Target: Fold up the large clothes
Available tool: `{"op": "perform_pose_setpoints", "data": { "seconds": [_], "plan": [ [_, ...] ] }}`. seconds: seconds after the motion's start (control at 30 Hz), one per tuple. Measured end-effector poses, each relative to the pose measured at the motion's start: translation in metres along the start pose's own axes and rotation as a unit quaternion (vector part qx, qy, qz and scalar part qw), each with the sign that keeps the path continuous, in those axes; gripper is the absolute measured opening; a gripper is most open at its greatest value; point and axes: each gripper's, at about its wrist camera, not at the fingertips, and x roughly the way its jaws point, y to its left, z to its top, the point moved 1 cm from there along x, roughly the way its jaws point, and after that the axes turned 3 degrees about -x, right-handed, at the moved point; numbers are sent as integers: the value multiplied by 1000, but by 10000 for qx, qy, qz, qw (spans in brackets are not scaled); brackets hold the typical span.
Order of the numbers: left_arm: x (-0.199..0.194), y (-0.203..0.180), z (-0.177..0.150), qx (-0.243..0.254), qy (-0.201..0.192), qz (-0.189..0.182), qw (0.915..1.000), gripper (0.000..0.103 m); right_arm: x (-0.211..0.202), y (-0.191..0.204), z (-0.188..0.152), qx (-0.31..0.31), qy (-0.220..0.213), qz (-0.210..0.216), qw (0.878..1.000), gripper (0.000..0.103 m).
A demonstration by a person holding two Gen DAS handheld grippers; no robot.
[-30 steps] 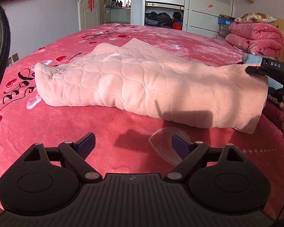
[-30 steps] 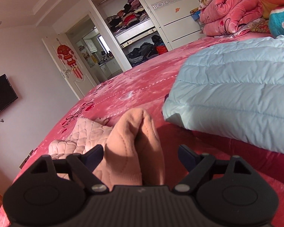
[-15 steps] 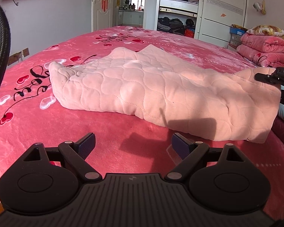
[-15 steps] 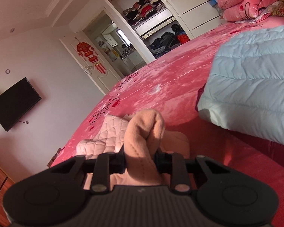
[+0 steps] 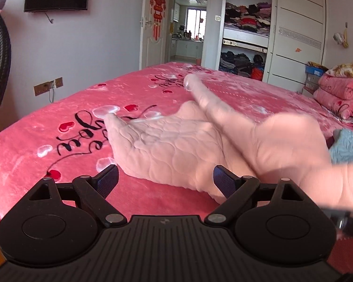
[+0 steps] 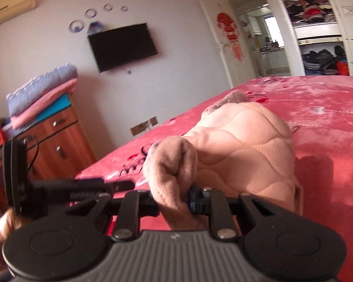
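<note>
The red bedspread (image 5: 134, 98) bears black cursive, apparently "love". The right gripper (image 6: 174, 202) is closing, pinching the pink quilted garment (image 5: 176, 150), which lies mid-bed, bare spread around it. The left gripper (image 5: 166, 179) gapes empty.

A home bedroom: red-blanketed bed (image 5: 47, 127), open wardrobe (image 5: 247, 30), wall television (image 6: 122, 45)
</note>
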Motion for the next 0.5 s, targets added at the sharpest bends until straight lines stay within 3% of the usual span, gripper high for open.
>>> {"op": "perform_pose_setpoints", "data": {
  "seconds": [0.23,0.4,0.5],
  "plan": [
    [-12,17,14,-307,-228,172,9991,103,3,42,-47,-313,939,548,9936,19],
    [-14,19,12,-302,-246,12,9992,103,-12,64,-73,-119,1395,839,9866,19],
    [-12,11,7,-239,-179,-116,9995,103,-26,69,-85,-117,1599,774,9840,19]
  ]
}}
